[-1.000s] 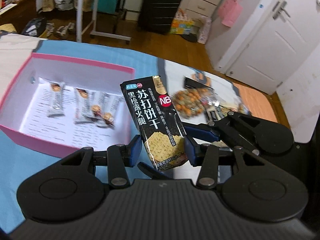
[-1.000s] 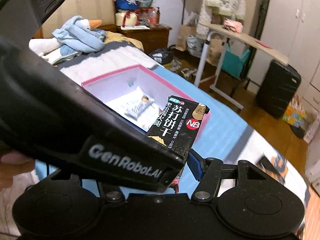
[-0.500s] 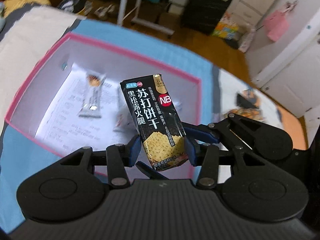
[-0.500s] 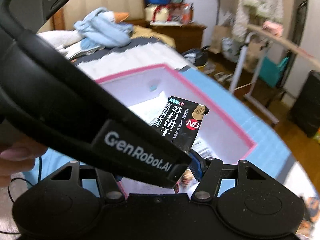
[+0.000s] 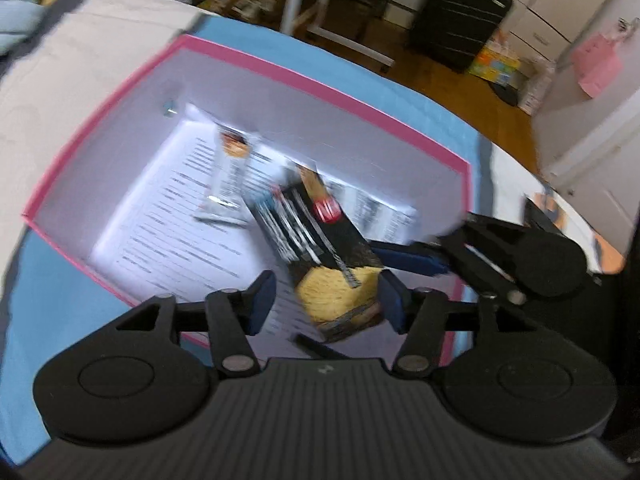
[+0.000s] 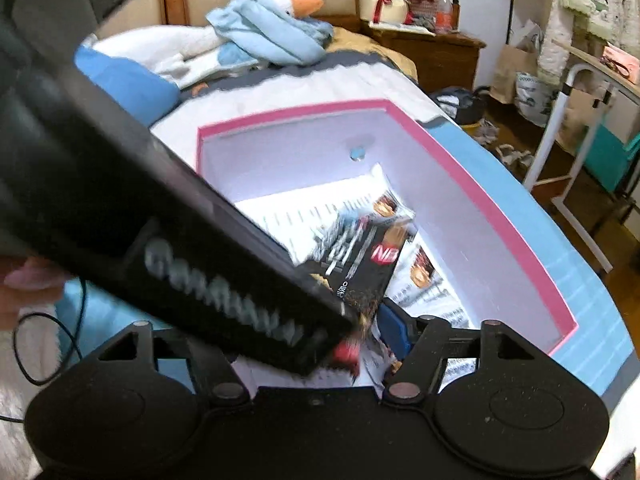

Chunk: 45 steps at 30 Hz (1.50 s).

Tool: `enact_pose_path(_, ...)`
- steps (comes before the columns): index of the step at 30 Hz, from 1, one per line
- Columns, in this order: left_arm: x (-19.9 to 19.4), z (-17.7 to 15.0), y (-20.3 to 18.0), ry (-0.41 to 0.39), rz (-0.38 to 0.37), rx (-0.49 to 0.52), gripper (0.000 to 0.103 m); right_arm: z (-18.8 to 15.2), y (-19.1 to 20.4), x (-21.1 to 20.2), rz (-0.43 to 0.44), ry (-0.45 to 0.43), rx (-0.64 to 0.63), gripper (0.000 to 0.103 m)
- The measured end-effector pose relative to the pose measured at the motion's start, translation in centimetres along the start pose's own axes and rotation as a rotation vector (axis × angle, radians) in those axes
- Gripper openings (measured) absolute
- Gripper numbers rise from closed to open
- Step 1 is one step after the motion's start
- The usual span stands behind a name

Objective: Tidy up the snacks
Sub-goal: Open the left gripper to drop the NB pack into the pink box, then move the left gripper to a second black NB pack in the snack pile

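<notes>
A black cracker packet (image 5: 320, 248) with a red logo is blurred between the fingers of my left gripper (image 5: 326, 300), over the pink-rimmed white box (image 5: 320, 88). The left jaws stand wide, with a gap on the left side of the packet. The packet also shows in the right wrist view (image 6: 360, 268), over the box (image 6: 480, 184). My right gripper (image 6: 372, 332) is mostly hidden behind the left gripper's body; one blue pad (image 6: 394, 330) shows beside the packet. Small silver snack packets (image 5: 230, 172) lie on printed paper in the box.
The box sits on a blue cloth (image 5: 52, 304) on a bed. More snack packets (image 5: 548, 208) lie to the right of the box. A blue plush toy (image 6: 272, 28) lies at the bed's head. A suitcase (image 5: 460, 12) and a rolling stand (image 6: 568, 120) stand on the floor.
Both grippers moved further over the box and tilted down. The left jaws opened wider and the cracker packet tipped forward, now blurred, no longer clamped upright.
</notes>
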State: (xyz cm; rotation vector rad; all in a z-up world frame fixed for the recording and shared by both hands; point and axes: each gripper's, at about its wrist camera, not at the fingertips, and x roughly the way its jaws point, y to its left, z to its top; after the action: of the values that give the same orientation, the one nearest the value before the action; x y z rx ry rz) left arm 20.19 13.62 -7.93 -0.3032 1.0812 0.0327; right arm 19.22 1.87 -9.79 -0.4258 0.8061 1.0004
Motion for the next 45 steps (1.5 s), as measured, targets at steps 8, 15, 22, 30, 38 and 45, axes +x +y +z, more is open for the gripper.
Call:
enact_pose_path(8, -3.0, -0.2, 0.3, -0.116, 0.095, 0.081, 0.066, -3.4, 1.0, -6.2, -0.142, -0.14, 0.079, 0.075)
enact_pose_path(15, -7.1, -1.1, -1.8, -0.188, 0.051, 0.181, 0.072, -9.0, 1.2, -15.9, -0.317, -0.286, 0.311, 0.075)
enact_pose_path(22, -10.0, -2.8, -5.4, -0.247, 0.03, 0.303, 0.078, -12.9, -0.1, -23.0, -0.49, -0.283, 0.448, 0.075)
enact_pose_path(30, -10.4, -4.9, -10.0, -0.233, -0.034, 0.423, 0.09, -16.7, -1.4, -28.0, -0.624, -0.264, 0.534, 0.081)
enact_pose_path(38, -8.6, -6.3, -15.1, -0.197, -0.109, 0.409, 0.091, -22.2, -4.3, -30.9, -0.705, -0.211, 0.701, 0.083)
enact_pose_path(45, -5.6, -7.9, -21.7, -0.145, -0.17, 0.556, 0.091, -28.1, -6.4, -30.4, -0.702, -0.18, 0.835, 0.086)
